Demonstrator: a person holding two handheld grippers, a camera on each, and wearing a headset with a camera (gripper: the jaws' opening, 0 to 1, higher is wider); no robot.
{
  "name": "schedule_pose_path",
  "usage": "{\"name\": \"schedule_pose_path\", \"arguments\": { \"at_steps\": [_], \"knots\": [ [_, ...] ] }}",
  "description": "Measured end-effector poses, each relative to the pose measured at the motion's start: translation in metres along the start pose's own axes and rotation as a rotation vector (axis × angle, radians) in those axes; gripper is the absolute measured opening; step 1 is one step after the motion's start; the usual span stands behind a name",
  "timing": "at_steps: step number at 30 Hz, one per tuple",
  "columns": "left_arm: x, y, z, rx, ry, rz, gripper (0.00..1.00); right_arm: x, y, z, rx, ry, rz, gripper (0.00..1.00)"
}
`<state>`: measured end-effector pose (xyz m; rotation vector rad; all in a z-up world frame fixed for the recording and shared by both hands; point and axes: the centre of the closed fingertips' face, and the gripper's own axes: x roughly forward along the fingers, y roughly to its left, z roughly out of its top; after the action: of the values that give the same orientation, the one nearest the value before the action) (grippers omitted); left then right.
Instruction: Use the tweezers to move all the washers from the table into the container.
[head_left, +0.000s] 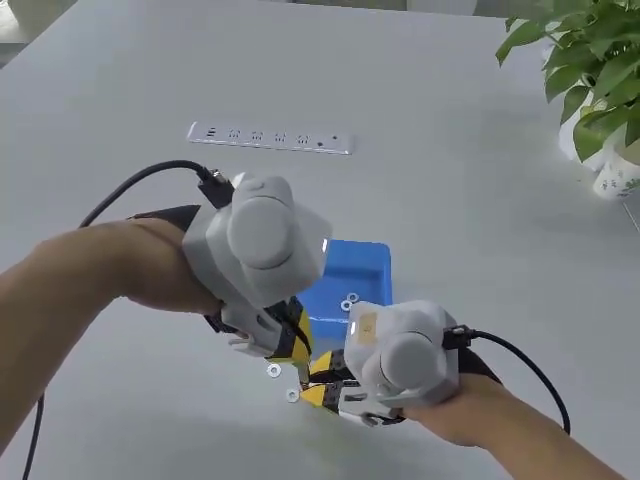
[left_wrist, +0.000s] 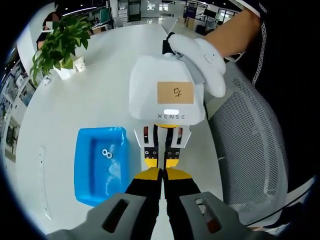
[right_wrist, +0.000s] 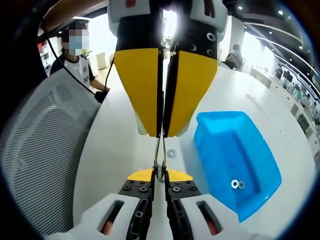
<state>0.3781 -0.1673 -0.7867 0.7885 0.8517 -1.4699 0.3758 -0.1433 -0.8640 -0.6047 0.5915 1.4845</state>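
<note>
Tweezers (right_wrist: 159, 155) largely hidden, tips unclear

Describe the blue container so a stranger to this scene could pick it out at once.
On the pale grey table, look on the person's side of the white power strip. The container sits there, a shallow rectangular tray with two washers inside. It is the only blue thing on the table.

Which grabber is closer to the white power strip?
Left. The left gripper lies on the near side of the long white power strip; the right gripper is farther back.
</note>
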Motion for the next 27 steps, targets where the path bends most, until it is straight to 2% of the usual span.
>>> {"name": "schedule_pose_path", "arguments": {
  "at_steps": [12,27],
  "knots": [
    [-0.014,0.000,0.009,0.014,-0.003,0.010,0.05,-0.012,-0.001,0.012,0.002,-0.015,-0.009,0.09],
    [-0.040,0.001,0.026,0.035,0.019,0.029,0.05,-0.035,-0.006,0.033,-0.003,-0.026,-0.020,0.09]
  ]
}}
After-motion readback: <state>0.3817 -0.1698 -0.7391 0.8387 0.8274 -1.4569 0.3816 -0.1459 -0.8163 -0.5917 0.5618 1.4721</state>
